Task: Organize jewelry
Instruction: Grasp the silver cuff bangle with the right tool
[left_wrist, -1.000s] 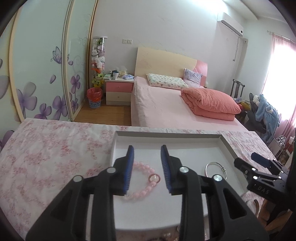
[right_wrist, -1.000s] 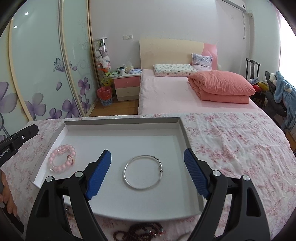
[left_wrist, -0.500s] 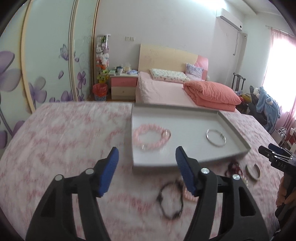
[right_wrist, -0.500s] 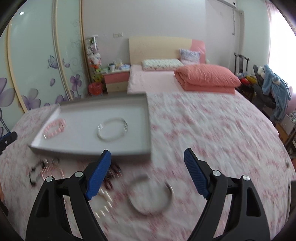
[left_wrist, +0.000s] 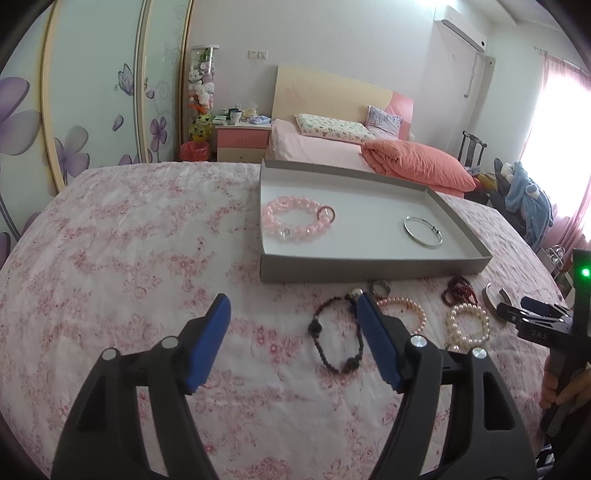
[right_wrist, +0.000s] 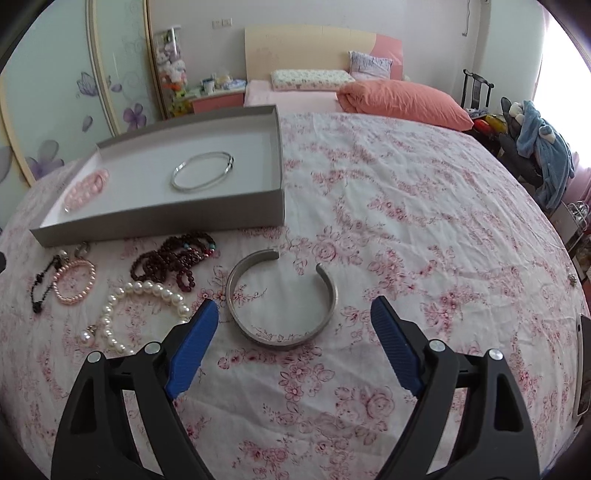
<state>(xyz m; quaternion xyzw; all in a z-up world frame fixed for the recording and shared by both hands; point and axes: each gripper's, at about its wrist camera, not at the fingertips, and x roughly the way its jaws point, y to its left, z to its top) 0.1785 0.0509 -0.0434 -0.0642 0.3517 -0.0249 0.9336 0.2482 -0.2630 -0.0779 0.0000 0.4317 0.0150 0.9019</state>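
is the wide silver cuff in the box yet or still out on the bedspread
Out. The silver cuff lies flat on the floral bedspread, apart from the grey box.

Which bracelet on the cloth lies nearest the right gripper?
The open silver cuff, lying just ahead of the right gripper. It is a rigid band with a gap; the others are beaded strands further left.

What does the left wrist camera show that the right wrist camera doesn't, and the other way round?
Only the left wrist view shows the open left gripper, whose jaws have just been opening with nothing between them, and a hand holding the other tool. Only the right wrist view shows the whole silver cuff lying in front of the open right gripper. Both show the grey tray holding a pink bead bracelet and a thin silver bangle, and the pearl bracelet on the floral cloth.
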